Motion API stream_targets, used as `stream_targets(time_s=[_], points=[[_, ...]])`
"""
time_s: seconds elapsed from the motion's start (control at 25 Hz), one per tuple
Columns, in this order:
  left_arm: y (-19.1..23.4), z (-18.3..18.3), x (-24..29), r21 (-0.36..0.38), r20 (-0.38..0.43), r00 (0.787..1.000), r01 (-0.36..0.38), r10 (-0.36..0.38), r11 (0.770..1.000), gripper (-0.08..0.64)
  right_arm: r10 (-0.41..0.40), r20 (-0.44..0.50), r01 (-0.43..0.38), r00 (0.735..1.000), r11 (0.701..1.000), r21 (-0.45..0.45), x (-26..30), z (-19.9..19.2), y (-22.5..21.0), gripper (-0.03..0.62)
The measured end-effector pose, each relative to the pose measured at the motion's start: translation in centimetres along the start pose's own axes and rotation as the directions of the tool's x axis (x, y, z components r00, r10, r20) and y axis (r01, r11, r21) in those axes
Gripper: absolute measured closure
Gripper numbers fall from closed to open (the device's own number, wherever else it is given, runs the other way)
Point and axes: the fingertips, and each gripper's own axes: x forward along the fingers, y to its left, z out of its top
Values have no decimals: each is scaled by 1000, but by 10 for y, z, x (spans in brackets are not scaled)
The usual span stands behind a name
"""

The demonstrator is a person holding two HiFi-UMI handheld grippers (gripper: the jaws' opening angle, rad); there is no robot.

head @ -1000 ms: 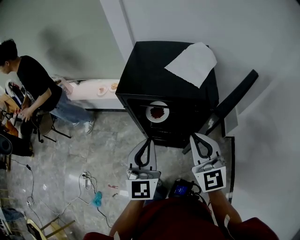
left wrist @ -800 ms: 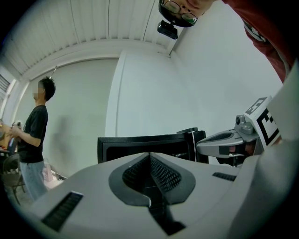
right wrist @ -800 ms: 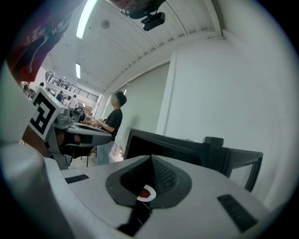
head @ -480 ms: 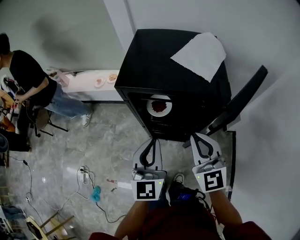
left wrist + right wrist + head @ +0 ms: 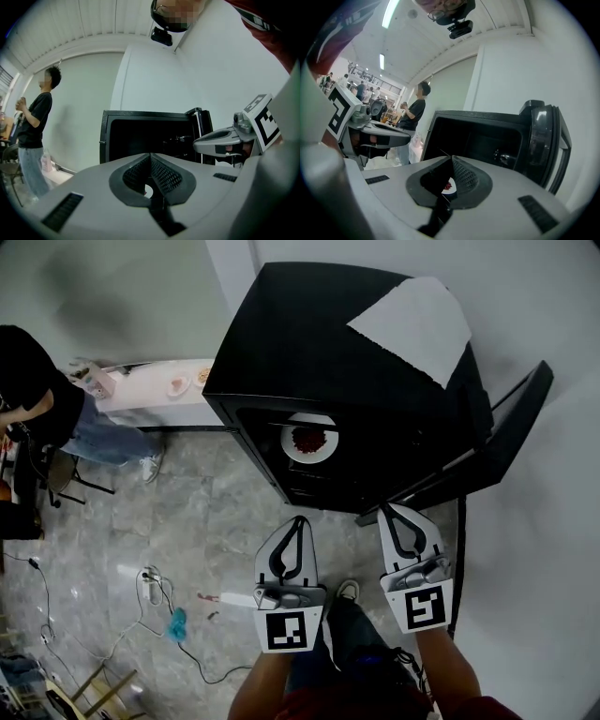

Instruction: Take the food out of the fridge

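Pointing level at fridge — left tool | right tool | both pressed together, empty

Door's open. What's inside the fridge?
Inside the fridge sits a white plate of red food. The rest of the interior is dark, and the plate covers what lies beneath it, so nothing else can be made out.

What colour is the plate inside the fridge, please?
White; the plate shows best in the head view.
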Motion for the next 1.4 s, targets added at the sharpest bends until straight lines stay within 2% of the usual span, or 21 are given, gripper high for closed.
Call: stream_targets(time_s=[0.32, 0.56, 0.76, 1.12, 1.4], points=[[13, -65, 11, 77, -49, 999, 8, -5, 997, 545, -23, -36, 23, 999, 1000, 8, 23, -57, 6, 570], [23, -111, 16, 99, -62, 998, 12, -6, 995, 545, -30, -69, 30, 997, 1000, 0, 38, -108, 16, 569], [34, -143, 22, 129, -72, 997, 24, -15, 991, 545, -46, -62, 47, 997, 999, 13, 46, -139, 25, 571], [49, -191, 42, 138, -76, 997, 21, -11, 990, 545, -51, -94, 54, 994, 998, 30, 65, -203, 35, 570], [51, -218, 47, 128, -91, 996, 19, -8, 992, 545, -52, -114, 57, 992, 997, 47, 68, -229, 38, 569]])
